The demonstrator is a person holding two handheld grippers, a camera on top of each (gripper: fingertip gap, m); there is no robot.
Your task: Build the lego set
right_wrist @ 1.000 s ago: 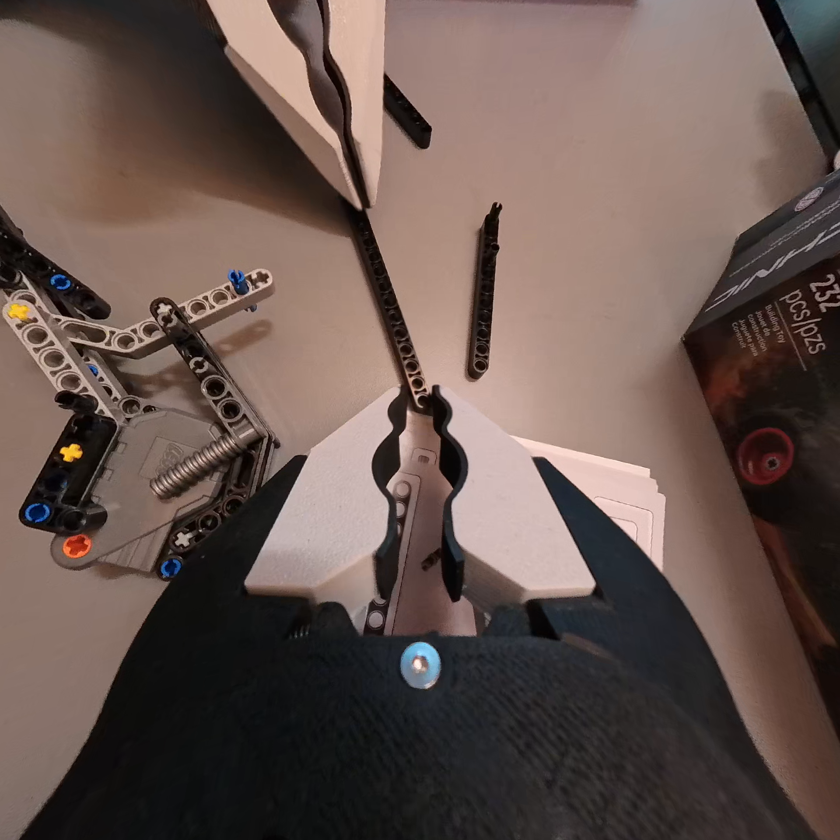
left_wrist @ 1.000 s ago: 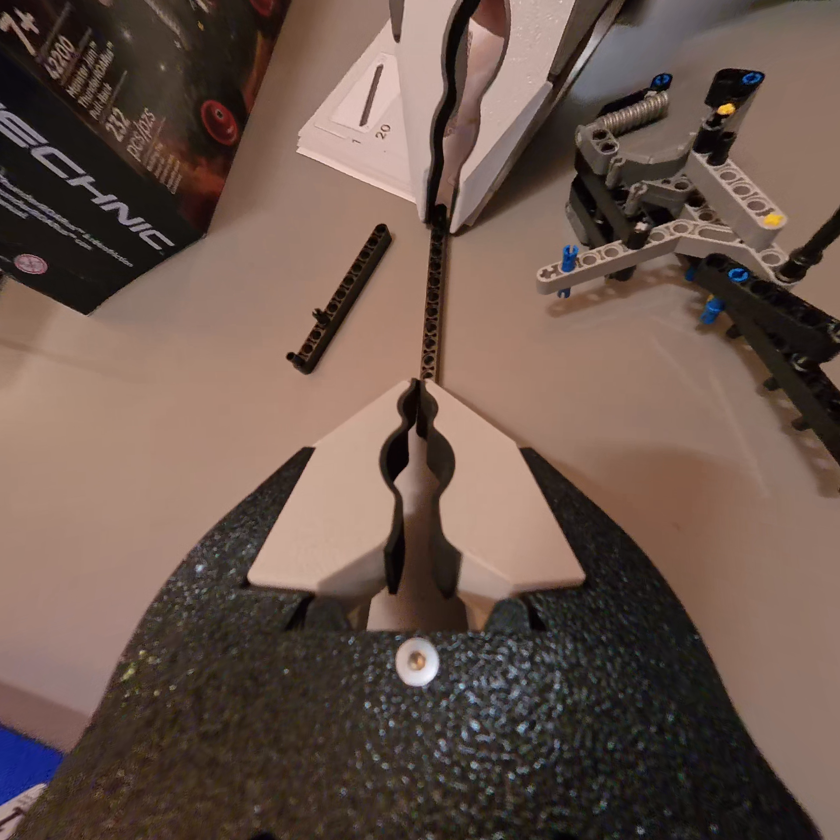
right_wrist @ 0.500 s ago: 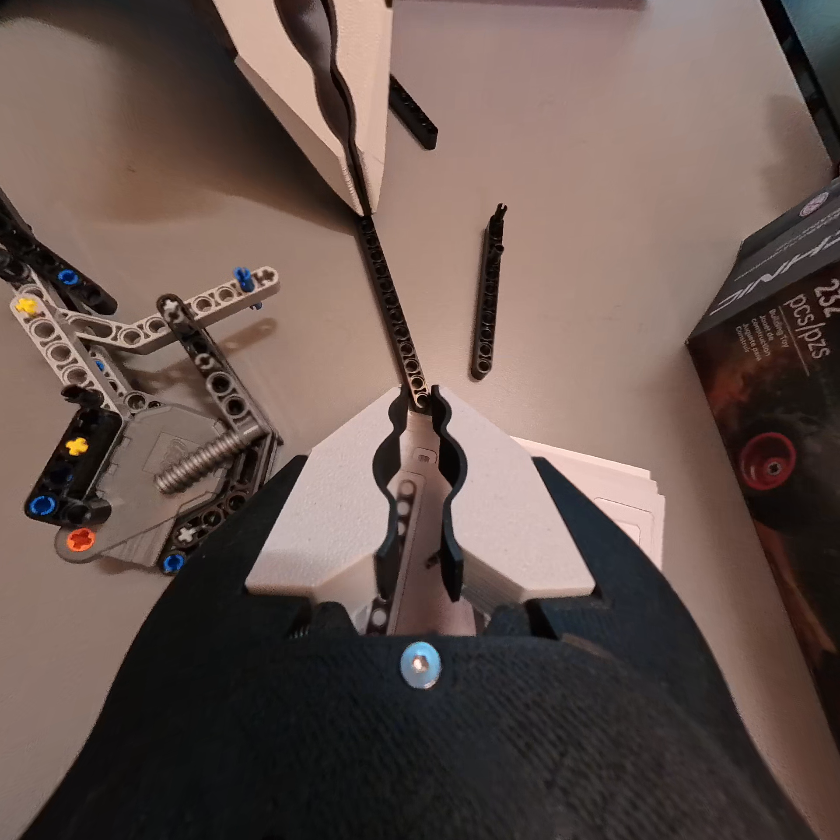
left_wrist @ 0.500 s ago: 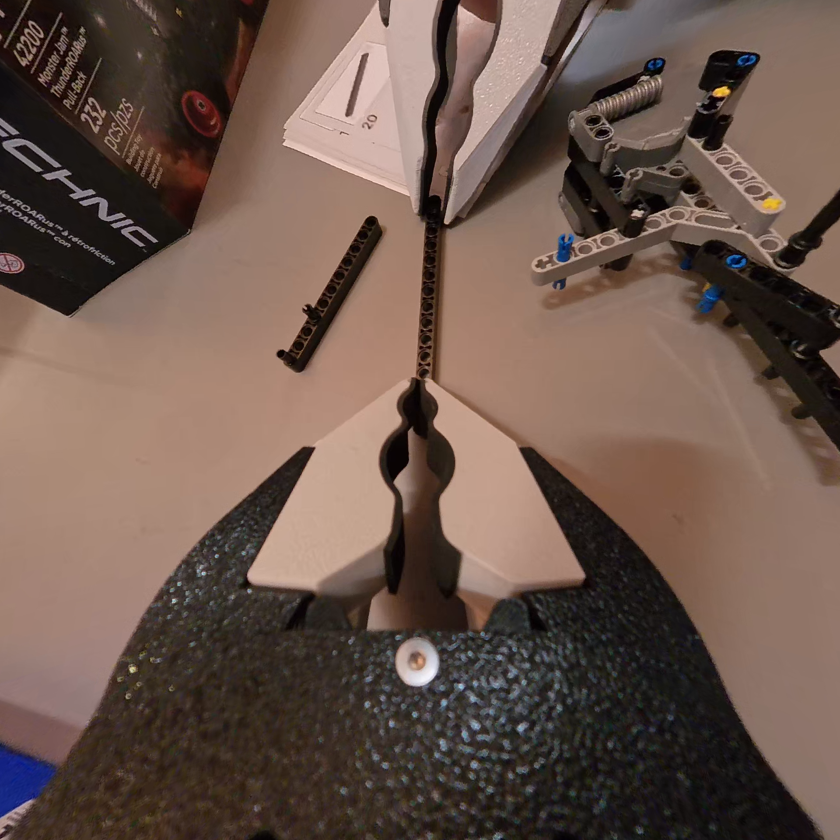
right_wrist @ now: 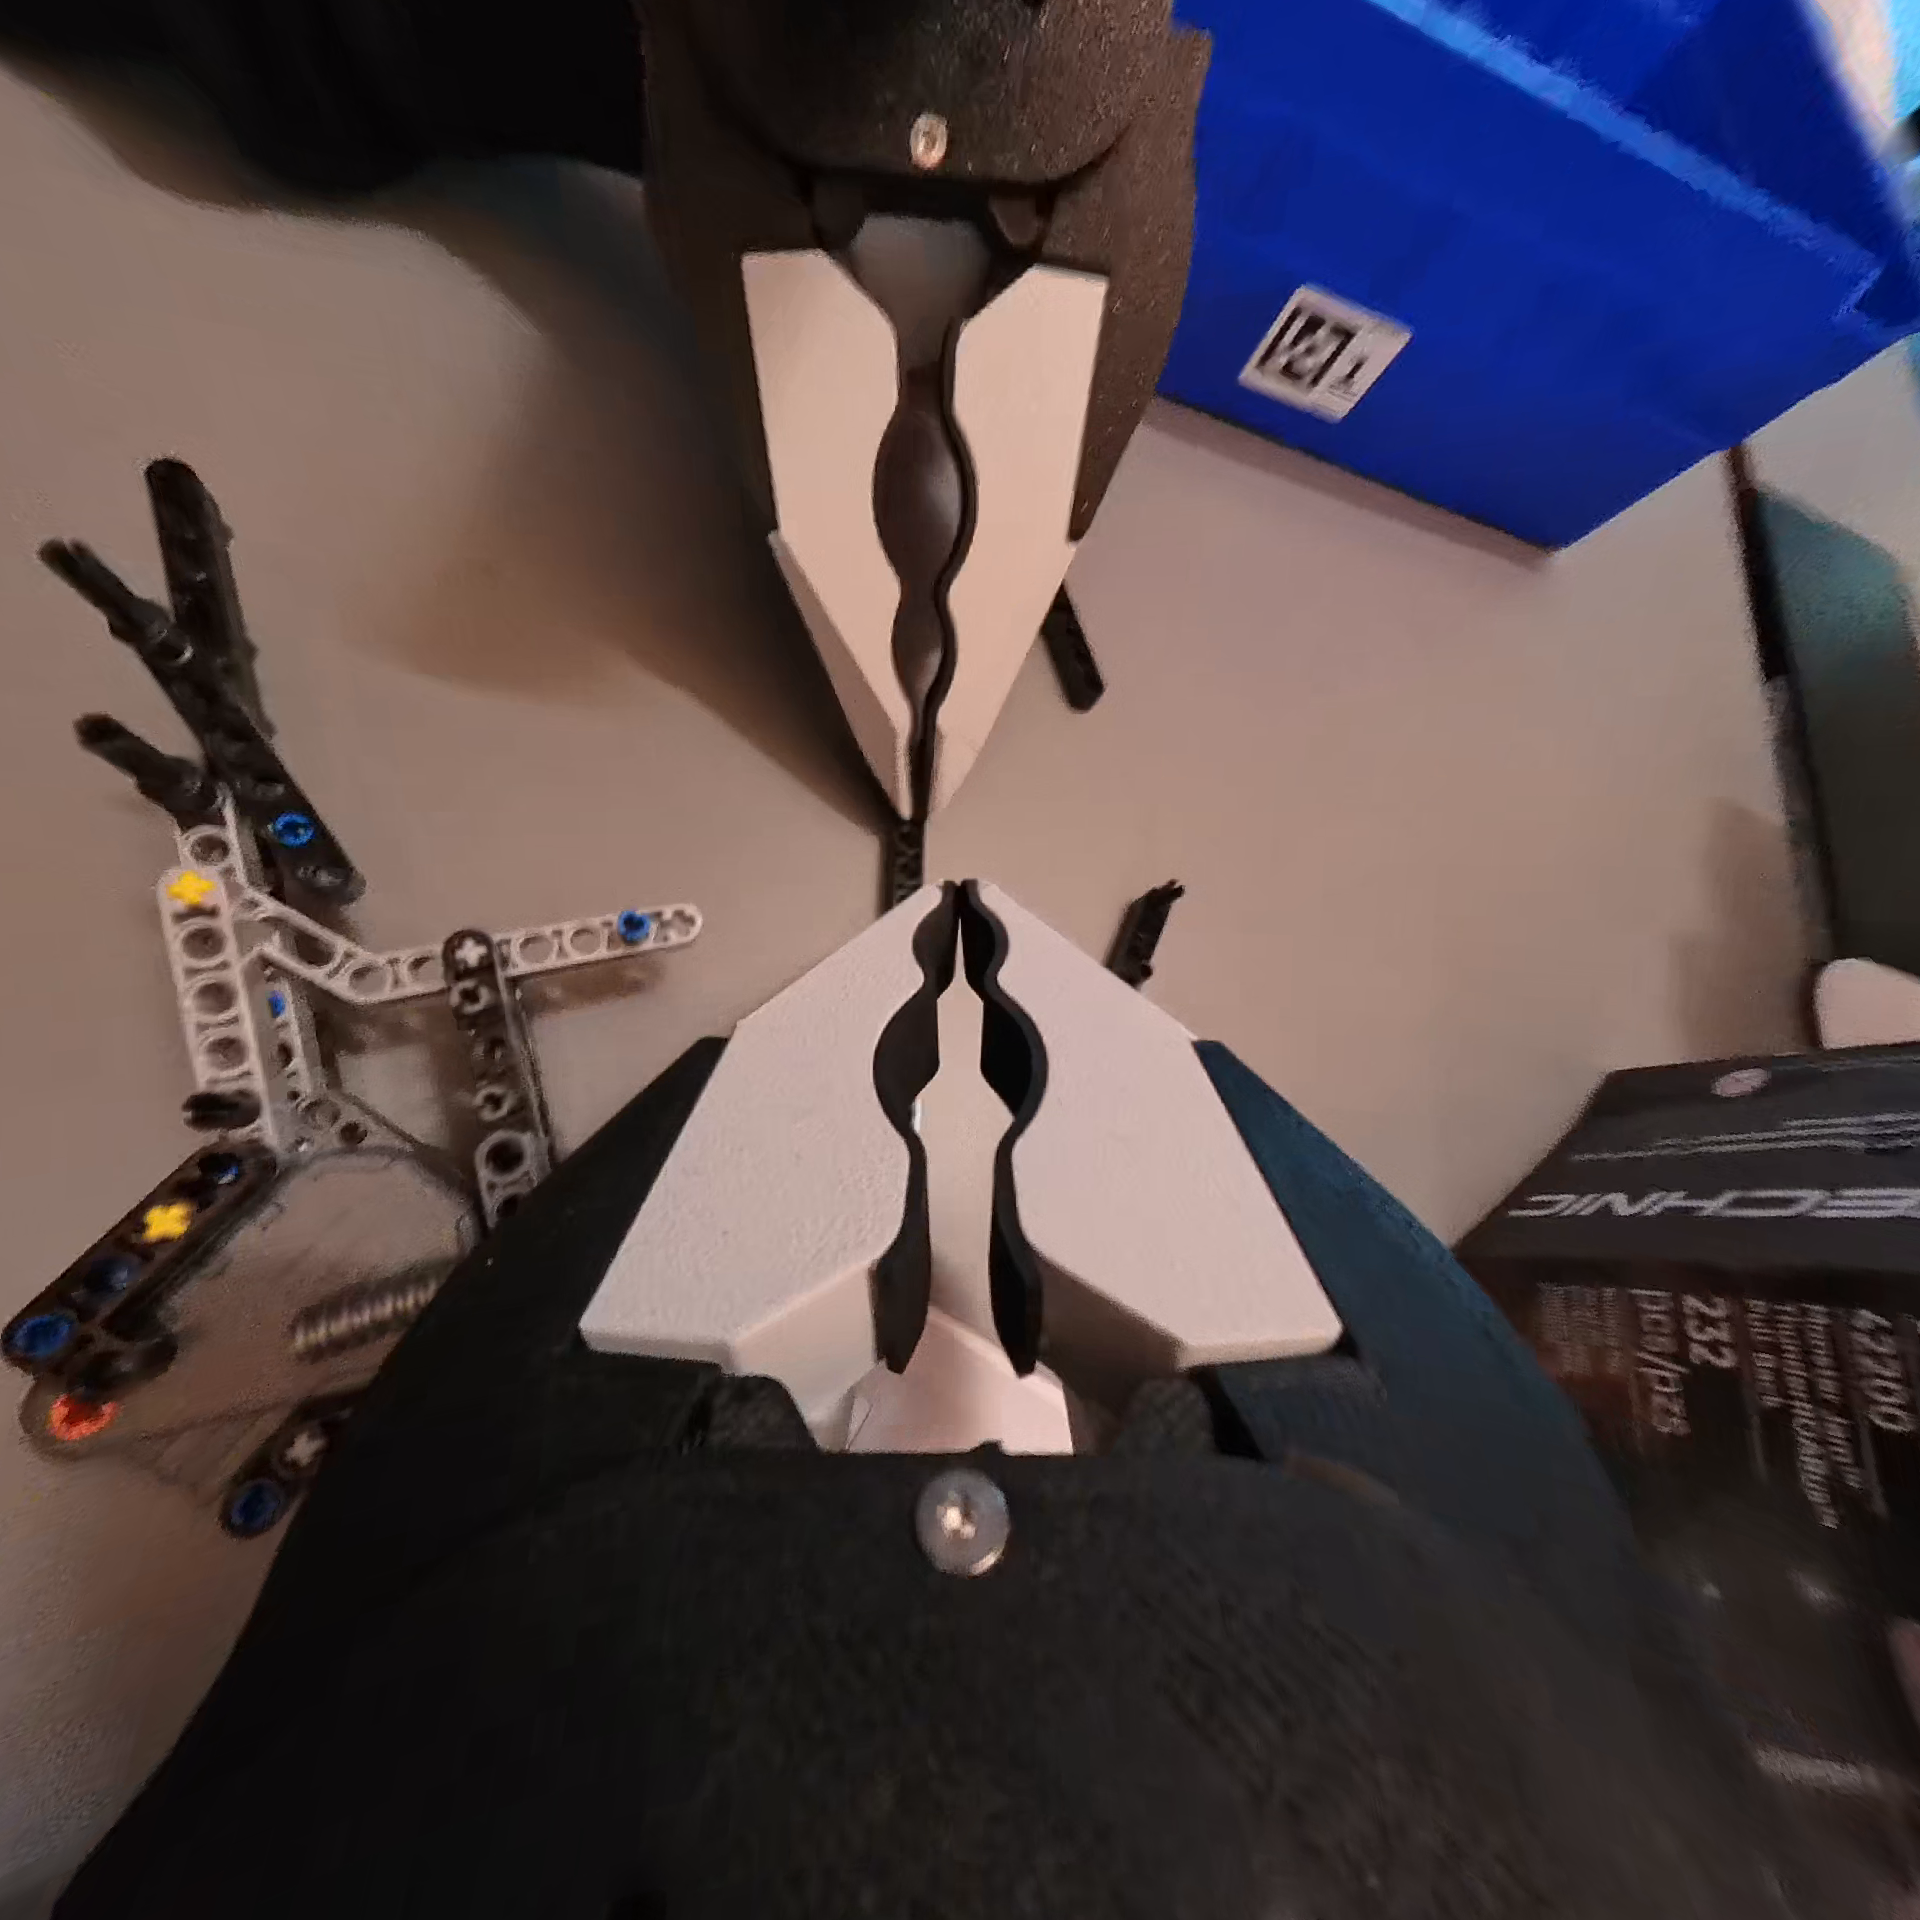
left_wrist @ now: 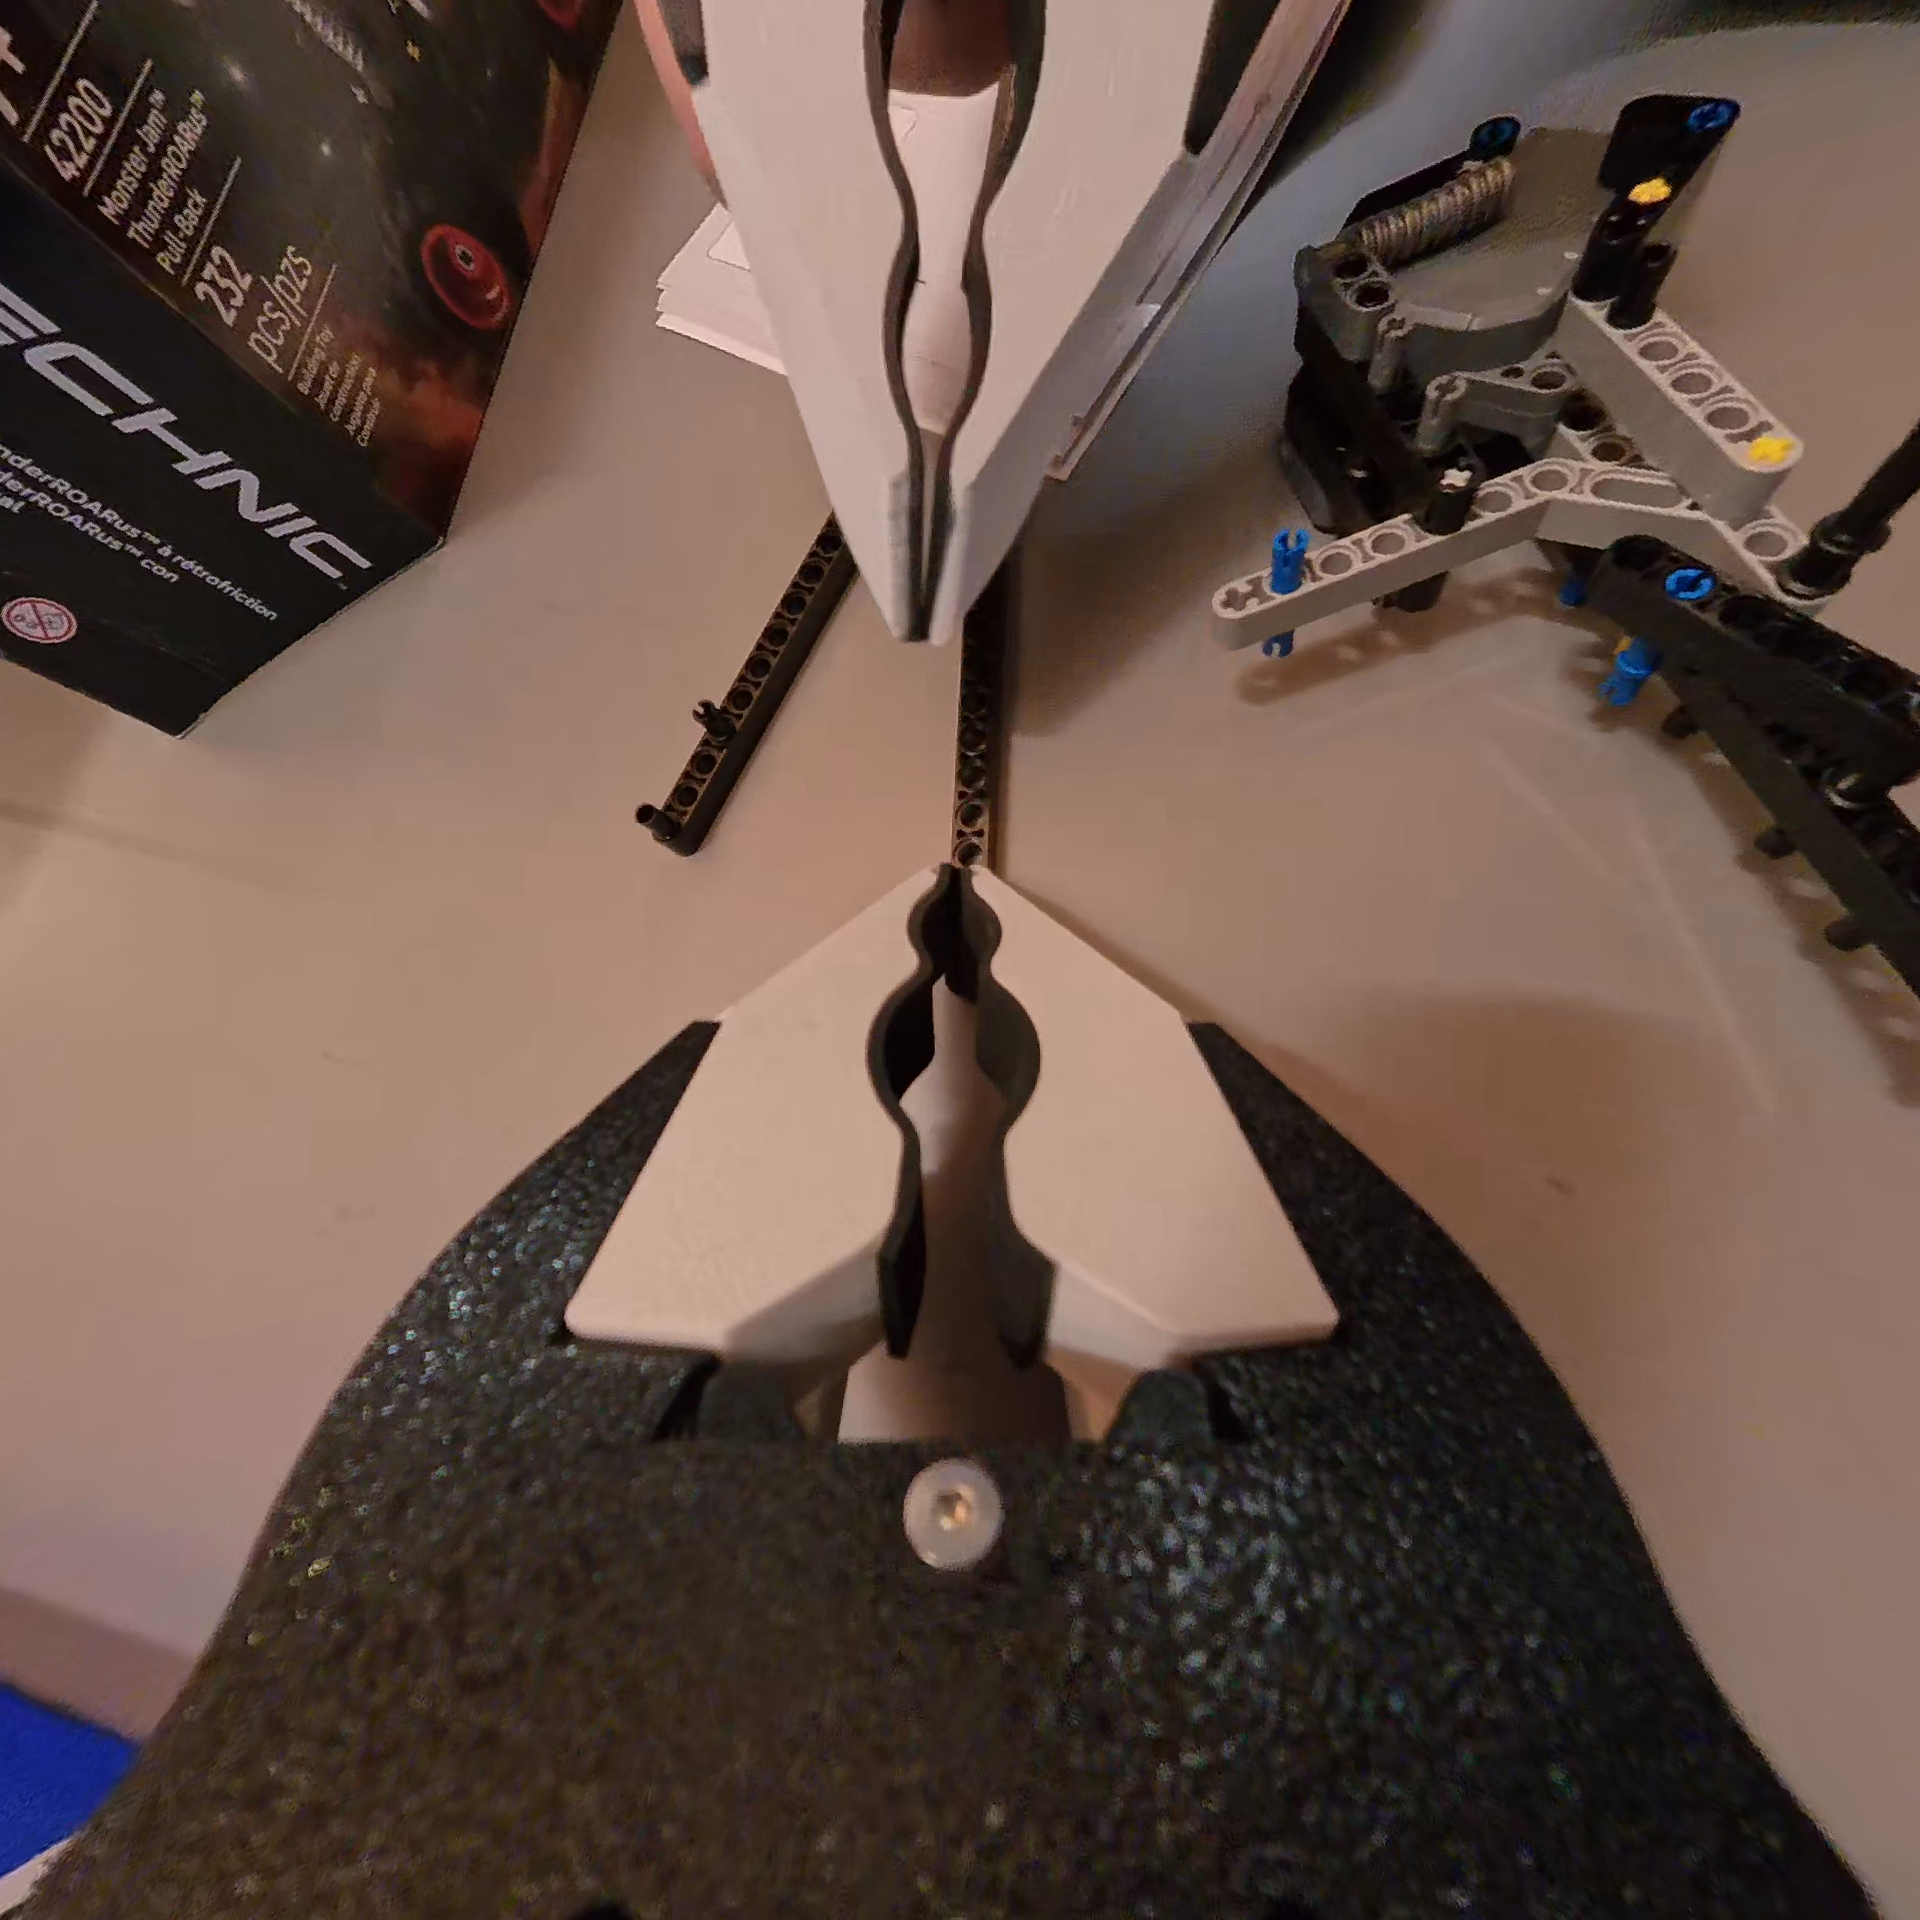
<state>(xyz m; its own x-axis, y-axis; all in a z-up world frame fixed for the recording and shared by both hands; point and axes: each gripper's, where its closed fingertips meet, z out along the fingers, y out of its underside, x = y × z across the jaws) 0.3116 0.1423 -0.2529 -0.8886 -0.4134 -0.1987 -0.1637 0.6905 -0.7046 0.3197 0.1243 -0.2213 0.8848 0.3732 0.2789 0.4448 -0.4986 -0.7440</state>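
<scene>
My left gripper point(left_wrist: 958, 883) is shut on one end of a long black holed beam point(left_wrist: 979, 717) that reaches away over the table. My right gripper point(left_wrist: 921, 623) hangs just above and beside the beam's far part, jaws closed with nothing between them. In the right wrist view, my right gripper point(right_wrist: 957, 896) faces the left gripper point(right_wrist: 918, 805), with a short stretch of the beam point(right_wrist: 900, 857) between them. A second black beam with pins point(left_wrist: 753, 691) lies to the left, partly hidden. The grey and black partial model point(left_wrist: 1507, 416) stands to the right and also shows in the right wrist view point(right_wrist: 260, 1039).
The dark set box point(left_wrist: 208, 364) stands at the left; in the right wrist view point(right_wrist: 1714, 1299) it is at the right. White instruction sheets point(left_wrist: 717, 281) lie behind the right gripper. A blue bin point(right_wrist: 1507, 260) stands behind the left gripper. Another short black piece point(right_wrist: 1075, 655) lies beside it. Tip to tip, the grippers are about 4 centimetres apart.
My right gripper has let go of the beam's far end, closed, and moved up and closer to my left gripper. My left gripper still holds the beam.
</scene>
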